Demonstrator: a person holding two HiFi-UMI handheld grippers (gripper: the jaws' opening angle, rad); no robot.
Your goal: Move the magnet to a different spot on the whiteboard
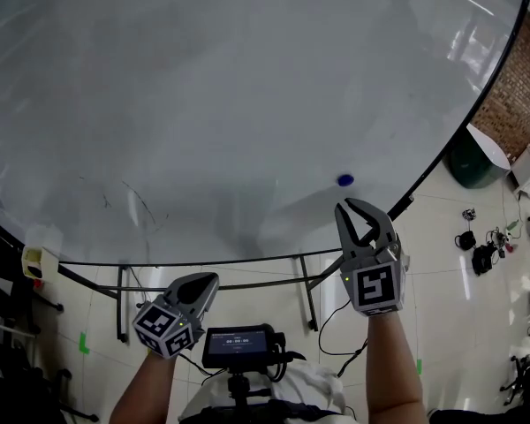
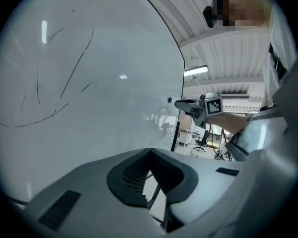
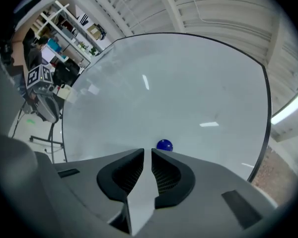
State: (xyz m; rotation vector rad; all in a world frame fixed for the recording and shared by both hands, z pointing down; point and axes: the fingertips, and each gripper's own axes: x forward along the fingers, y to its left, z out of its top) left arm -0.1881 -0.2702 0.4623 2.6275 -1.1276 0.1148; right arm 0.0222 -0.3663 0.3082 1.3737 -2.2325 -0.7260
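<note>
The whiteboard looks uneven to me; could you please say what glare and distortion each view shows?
Head view: the whiteboard frame bows from the wide lens, light streaks glare top right, and a soft shadow lies below-left of the magnet. Left gripper view: heavy fisheye, dark corners, one reflection upper left. Right gripper view: two light reflections, magnet sharp.

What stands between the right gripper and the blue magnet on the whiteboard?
Nothing visible stands between them. The right gripper points at the blue magnet with its jaws slightly apart and empty. Only bare whiteboard shows between the two.
</note>
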